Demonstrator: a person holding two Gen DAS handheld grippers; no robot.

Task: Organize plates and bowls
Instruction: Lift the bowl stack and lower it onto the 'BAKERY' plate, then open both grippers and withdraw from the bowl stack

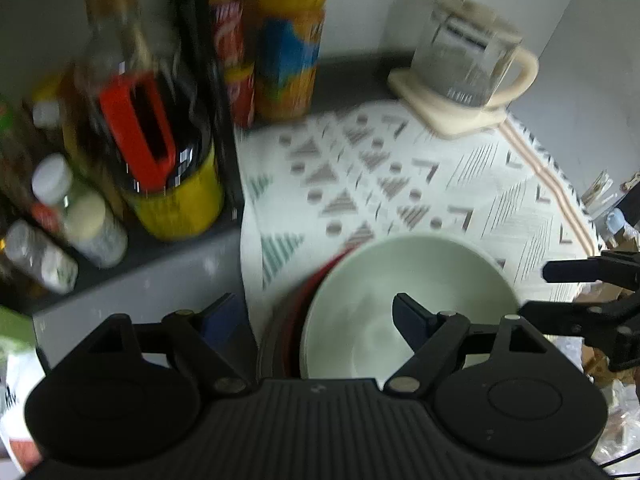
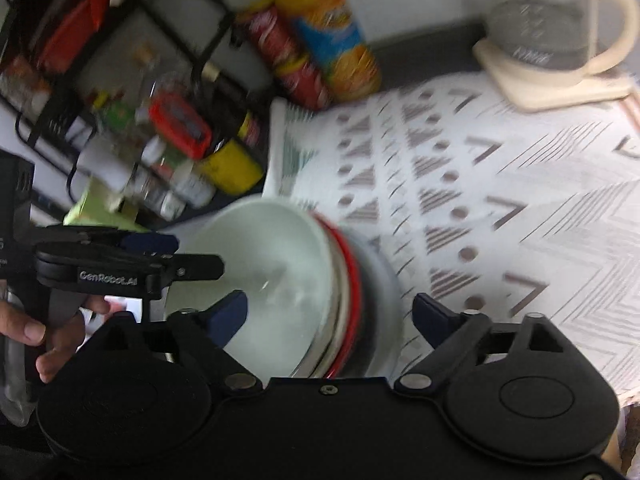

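Observation:
A pale green bowl (image 1: 404, 304) sits on top of a stack of dishes with a red rim (image 1: 316, 284) on the patterned cloth (image 1: 400, 168). My left gripper (image 1: 316, 312) is open, its jaws straddling the stack's left edge, one finger inside the bowl. In the right wrist view the bowl (image 2: 264, 272) and the red-rimmed stack (image 2: 352, 280) lie between the jaws of my open right gripper (image 2: 332, 316), one finger inside the bowl and one outside the stack. The left gripper (image 2: 152, 256) shows at the bowl's left side; the right gripper (image 1: 560, 292) shows at its right side.
A black rack (image 1: 208, 80) at the left holds sauce bottles and spice jars (image 1: 80, 208). An orange drink bottle (image 1: 288, 40) and a red can (image 1: 236, 60) stand at the back. A glass kettle (image 1: 464, 60) on a cream base stands at the back right.

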